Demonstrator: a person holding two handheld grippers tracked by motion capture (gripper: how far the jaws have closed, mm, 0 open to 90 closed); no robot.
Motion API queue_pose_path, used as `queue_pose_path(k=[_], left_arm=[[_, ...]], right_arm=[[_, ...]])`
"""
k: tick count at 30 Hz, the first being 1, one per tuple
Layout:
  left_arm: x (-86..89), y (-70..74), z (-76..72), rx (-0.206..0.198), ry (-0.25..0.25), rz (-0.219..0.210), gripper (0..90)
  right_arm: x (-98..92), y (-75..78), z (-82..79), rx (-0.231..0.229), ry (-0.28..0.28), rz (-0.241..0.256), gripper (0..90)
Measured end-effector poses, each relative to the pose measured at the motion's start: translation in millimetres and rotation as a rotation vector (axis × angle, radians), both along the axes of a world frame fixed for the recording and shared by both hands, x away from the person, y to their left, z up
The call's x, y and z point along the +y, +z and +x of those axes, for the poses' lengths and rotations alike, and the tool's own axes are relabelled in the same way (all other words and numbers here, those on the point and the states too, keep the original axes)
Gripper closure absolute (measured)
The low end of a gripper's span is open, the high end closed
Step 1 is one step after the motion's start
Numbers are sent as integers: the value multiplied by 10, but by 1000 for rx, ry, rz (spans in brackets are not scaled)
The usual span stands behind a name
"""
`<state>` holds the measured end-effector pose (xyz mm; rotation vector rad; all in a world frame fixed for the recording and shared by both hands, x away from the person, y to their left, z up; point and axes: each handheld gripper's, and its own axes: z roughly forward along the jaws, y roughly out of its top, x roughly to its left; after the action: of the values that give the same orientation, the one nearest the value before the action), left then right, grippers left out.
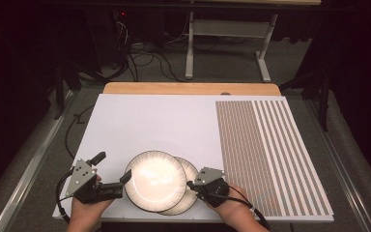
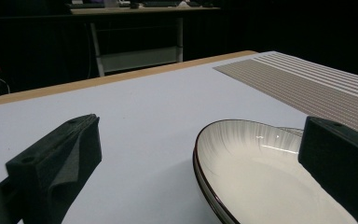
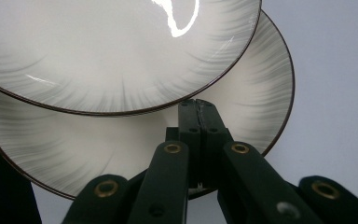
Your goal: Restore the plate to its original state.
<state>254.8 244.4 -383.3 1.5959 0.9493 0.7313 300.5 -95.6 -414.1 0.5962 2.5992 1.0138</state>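
White top plate (image 1: 154,180) overlaps btm plate (image 1: 192,174).

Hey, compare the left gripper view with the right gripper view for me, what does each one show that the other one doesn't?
The left gripper view alone has the left gripper with jaws spread wide, one each side of the top plate's near rim, plus the striped mat and the table's wooden edge. The right gripper view alone has the right gripper, jaws pressed together over the lower plate, whose streaked rim is broadly exposed. Both share the top plate and the white table surface.
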Motion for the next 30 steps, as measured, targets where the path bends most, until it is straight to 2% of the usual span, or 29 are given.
queue_pose_path(k=[7,9,14,17,30], left_arm=[[3,0,-1,0,0,-2,0],[1,0,-2,0,0,0,0],[-1,-1,-1,1,-1,-1,0],[-1,-2,0,2,-1,-3,0],[-9,-14,5,9,-5,-7,0]], right_arm=[[-23,45,-1,-9,-15,28,900],[-39,62,0,-4,-17,17,900],[-67,75,9,-7,-29,38,900],[-80,86,12,-15,-26,28,900],[-135,131,8,-12,-53,50,900]])
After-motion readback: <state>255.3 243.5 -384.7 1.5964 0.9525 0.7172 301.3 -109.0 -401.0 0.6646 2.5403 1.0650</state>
